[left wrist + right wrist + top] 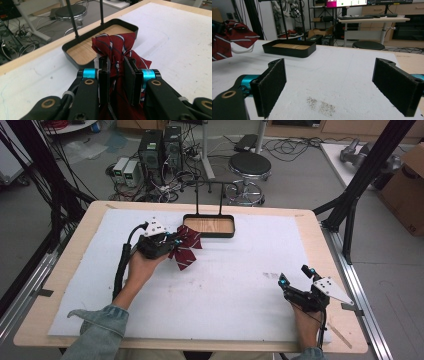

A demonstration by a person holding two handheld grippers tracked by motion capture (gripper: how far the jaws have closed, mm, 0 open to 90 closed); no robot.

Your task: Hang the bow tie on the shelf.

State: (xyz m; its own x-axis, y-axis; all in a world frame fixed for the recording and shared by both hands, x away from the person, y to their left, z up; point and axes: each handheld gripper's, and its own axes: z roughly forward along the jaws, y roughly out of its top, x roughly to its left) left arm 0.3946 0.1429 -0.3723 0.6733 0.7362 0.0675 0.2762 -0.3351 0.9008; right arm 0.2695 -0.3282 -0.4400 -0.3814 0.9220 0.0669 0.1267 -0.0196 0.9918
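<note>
A dark red bow tie with white stripes hangs clear of the white mat, with my left gripper shut on its middle. In the left gripper view the black pads squeeze the bunched red cloth, whose loops stick up beyond the jaws. Just past it stands a black tray with a wooden floor and a thin black rack rising from its far side. My right gripper rests low at the mat's right front, its jaws wide open with nothing between the pads. The bow tie shows far left in the right gripper view.
The white mat covers most of the wooden table; a small grey smudge lies on it near my right gripper. Beyond the table's far edge stand a round stool, computer boxes and floor cables. Black frame struts rise at the right.
</note>
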